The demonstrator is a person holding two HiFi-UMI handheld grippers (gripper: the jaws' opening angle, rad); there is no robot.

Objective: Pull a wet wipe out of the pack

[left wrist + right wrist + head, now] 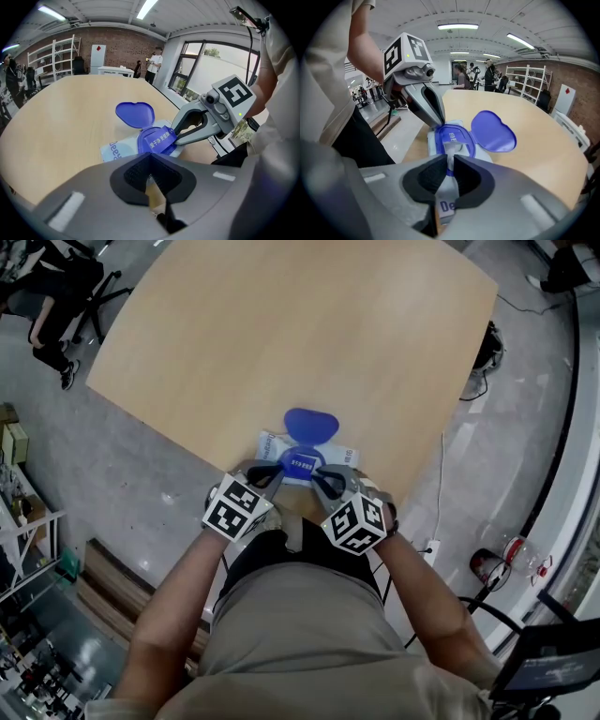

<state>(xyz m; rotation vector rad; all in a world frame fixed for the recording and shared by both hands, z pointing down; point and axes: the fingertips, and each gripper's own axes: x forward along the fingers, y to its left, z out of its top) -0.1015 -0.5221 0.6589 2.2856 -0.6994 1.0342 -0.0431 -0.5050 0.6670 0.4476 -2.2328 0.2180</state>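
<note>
Head view: wipe pack at table near edge, blue lid flipped open | Left gripper view: left gripper jaws together, tips against pack's edge | Right gripper view: right gripper jaws pinching white wet wipe at pack's opening

Left hand-held gripper, right hand-held gripper: seemingly closed.

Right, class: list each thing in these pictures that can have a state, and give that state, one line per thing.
lid, flipped fully open.
wipe pack, lying on the table, opening uncovered.
wet wipe, showing in the opening, not yet pulled out.
left gripper, jaws together, apparently on the wipe pack's edge.
right gripper, jaws closed, apparently on the wet wipe.
</note>
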